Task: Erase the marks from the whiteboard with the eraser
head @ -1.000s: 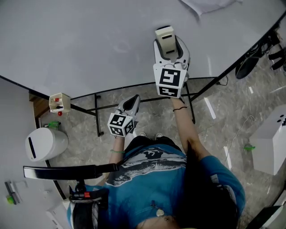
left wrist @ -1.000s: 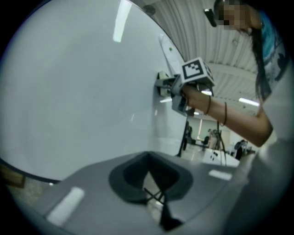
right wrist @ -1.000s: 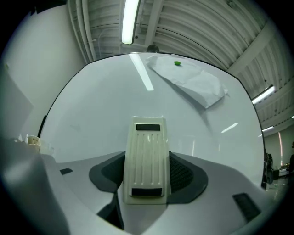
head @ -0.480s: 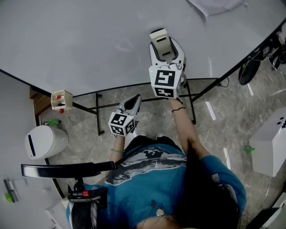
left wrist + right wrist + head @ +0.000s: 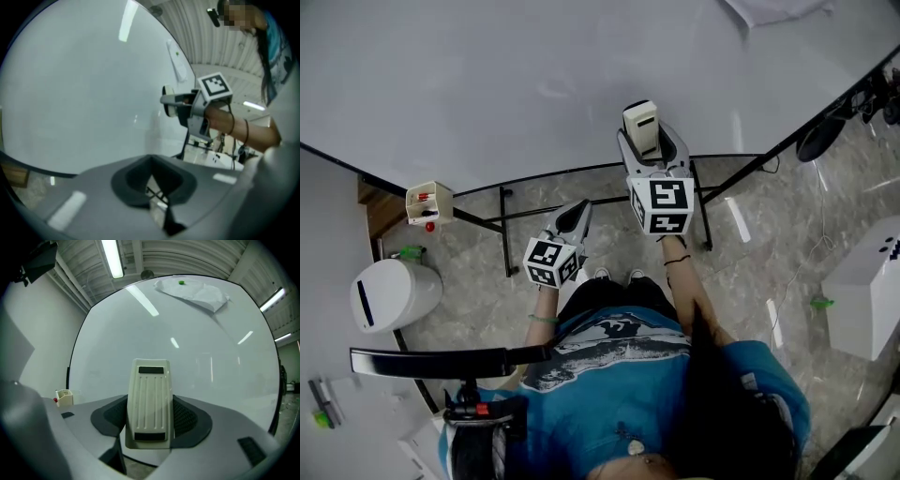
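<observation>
While the eraser [image 5: 149,397] is gripped lengthwise between the jaws of the right gripper [image 5: 653,150], it is held up before the lower part of the whiteboard [image 5: 487,75], its ribbed back turned to the camera. Whether its felt face touches the board cannot be told from any view. The left gripper [image 5: 575,217] is held low, below the board's bottom edge, with its jaws closed on nothing. No written marks can be made out on the wide pale surface. At most a faint smudge [image 5: 553,91] is hinted at near the middle, so the wiping is judged to be all but finished, with perhaps only a last pass over such traces left. A sheet of paper [image 5: 192,292], pinned by a small green magnet [image 5: 181,283], is seen at the board's upper corner and would have to be skirted. A small pen holder [image 5: 428,203] is fixed at the lower left edge. The black stand frame [image 5: 504,246] is seen on the stone floor below, with a white bin [image 5: 392,297] to one side. Nothing is seen between the eraser and the board.
</observation>
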A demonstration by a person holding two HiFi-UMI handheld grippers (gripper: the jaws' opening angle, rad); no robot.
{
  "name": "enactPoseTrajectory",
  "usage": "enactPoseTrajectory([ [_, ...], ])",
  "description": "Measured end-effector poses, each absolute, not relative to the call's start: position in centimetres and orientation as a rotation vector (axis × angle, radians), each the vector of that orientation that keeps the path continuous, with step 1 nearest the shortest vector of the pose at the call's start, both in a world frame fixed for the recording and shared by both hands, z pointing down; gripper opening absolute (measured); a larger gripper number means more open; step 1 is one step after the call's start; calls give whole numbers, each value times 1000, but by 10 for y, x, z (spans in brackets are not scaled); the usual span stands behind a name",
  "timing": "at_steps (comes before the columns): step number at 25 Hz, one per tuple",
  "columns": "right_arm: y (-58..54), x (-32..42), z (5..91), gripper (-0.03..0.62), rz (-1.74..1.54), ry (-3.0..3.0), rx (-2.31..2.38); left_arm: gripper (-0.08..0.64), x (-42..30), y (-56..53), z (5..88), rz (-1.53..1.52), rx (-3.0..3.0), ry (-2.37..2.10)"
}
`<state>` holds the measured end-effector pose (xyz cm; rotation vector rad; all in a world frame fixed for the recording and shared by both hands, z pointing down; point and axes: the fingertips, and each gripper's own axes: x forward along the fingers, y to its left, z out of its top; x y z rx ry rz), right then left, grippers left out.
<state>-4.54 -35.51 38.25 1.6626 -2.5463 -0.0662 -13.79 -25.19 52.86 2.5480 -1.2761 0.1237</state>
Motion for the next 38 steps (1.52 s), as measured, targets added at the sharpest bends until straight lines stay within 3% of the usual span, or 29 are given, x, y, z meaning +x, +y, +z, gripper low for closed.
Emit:
enactPoseTrajectory([
  [18,-221,2,509,264,310,-2435,1534,3,-100,-191,533,134,2580,-1214],
  [38,34,78,543,264,338,-2497,1256,3,5,49,531,126,2524,-1333],
])
